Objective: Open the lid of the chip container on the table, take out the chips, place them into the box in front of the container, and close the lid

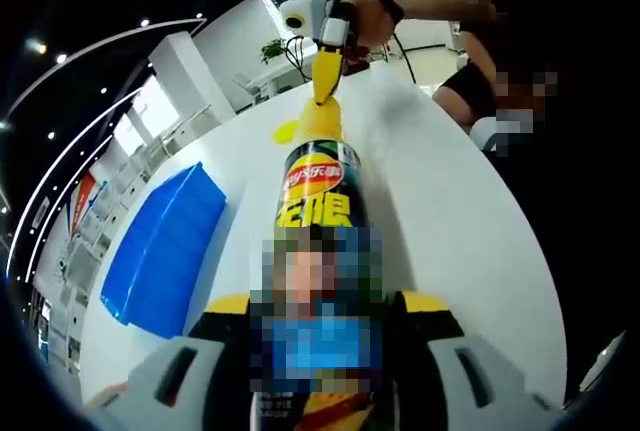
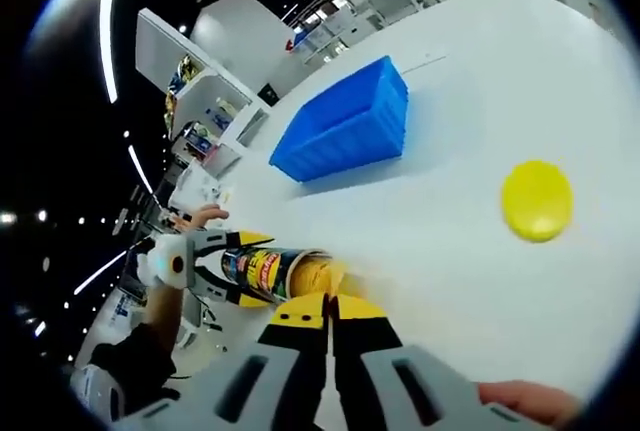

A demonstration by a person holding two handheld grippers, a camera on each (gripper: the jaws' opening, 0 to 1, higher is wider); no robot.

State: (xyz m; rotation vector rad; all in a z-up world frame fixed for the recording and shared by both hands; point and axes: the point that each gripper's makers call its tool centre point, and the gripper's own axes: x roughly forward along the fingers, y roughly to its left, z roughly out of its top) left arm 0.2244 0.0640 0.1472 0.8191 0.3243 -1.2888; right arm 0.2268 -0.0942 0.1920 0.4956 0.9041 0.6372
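A: Where does the job stand, starting from the desk [image 2: 480, 281] down?

B: The blue box [image 2: 345, 126] sits on the white desk, and from what I can see of it, I can't tell if any chips are inside. The chip can [image 1: 320, 191] is held up off the desk, lying sideways, with the left gripper [image 1: 322, 351] clamped around its body. Its yellow lid [image 2: 537, 200] is already off and lies flat on the desk, well apart from the box.

A: And the other hand?

B: The right gripper [image 2: 328, 323] has its jaws pressed together at the can's open mouth [image 2: 315, 276]. In the left gripper view its yellow tips meet something yellow there; whether they pinch a chip, I can't tell.

A: So what's left?

B: I'd judge the lid step done; moving chips to the box and closing up remain.

A: Any writing?

B: A red-and-yellow logo and large yellow characters on black; too blurred to read.
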